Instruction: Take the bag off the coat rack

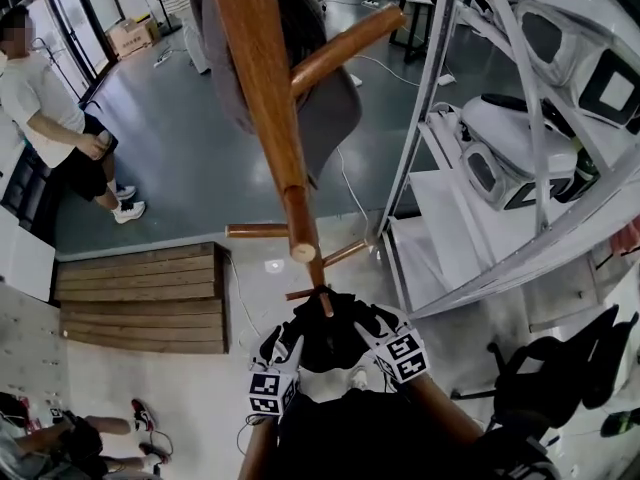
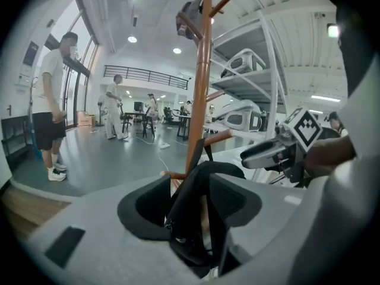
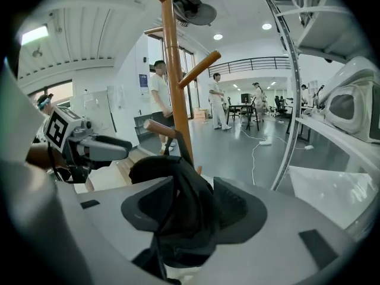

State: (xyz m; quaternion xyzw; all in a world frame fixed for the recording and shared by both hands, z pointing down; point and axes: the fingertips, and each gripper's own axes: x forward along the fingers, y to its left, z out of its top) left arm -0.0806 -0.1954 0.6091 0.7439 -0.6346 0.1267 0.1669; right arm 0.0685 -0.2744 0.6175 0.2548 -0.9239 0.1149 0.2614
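The coat rack (image 1: pixel 262 78) is a round pole of brown wood. It stands upright, and short pegs slant upward from it at several heights. The bag (image 1: pixel 325 336) is black, soft and crumpled. It hangs low on the rack, close against the pole. Its thin strap (image 3: pixel 184 150) goes up over a low peg (image 3: pixel 158 127).

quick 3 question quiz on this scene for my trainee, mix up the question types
1. True or false: the black bag is already off the coat rack.
2. What stands between the left tongs and between the right tongs? A) a cable B) the bag C) nothing
3. In the head view, the white shelving stands on the rack's ___ side.
Key: 1 false, its strap is over a low peg; 2 B; 3 right.
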